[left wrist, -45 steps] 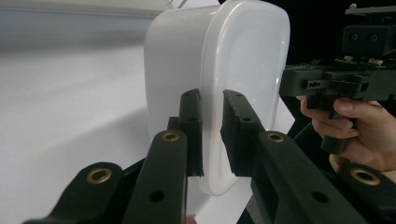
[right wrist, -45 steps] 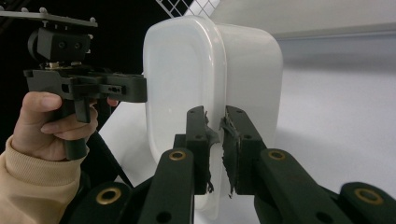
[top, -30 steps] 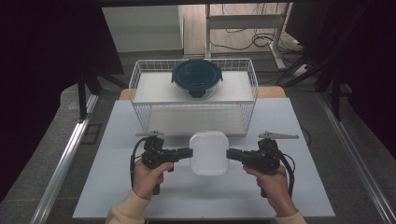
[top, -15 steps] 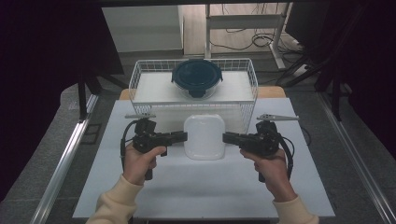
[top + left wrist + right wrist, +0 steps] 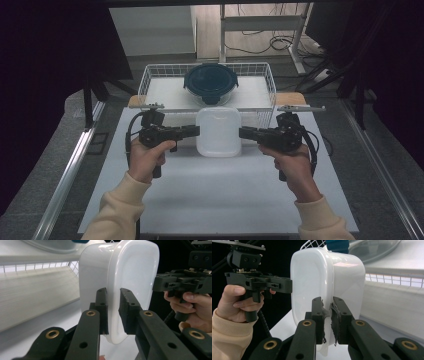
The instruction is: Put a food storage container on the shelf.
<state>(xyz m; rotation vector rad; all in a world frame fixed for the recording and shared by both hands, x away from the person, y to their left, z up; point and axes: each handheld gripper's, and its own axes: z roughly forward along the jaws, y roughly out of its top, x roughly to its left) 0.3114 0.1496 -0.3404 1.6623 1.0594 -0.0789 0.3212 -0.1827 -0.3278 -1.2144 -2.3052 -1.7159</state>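
Note:
A white plastic lidded box [image 5: 218, 131] hangs in the air above the white table [image 5: 215, 195], just in front of the wire basket [image 5: 150, 80]. My left gripper [image 5: 196, 131] is shut on the box's left rim and my right gripper [image 5: 242, 132] is shut on its right rim. In the left gripper view the pads [image 5: 103, 310] pinch the lip of the box [image 5: 130, 275]. In the right gripper view the worn pads [image 5: 318, 315] clamp the opposite lip of the box [image 5: 312, 277], with the other hand and gripper [image 5: 259, 283] behind it.
A dark blue round lidded bowl [image 5: 211, 82] sits inside the basket on its white liner. Black curtains hang at both sides. Metal rails [image 5: 65, 175] run along the table's sides, and cables lie on the floor behind.
Both hands have lifted the white box off the table and carried it away from me, up to the basket's front wall.

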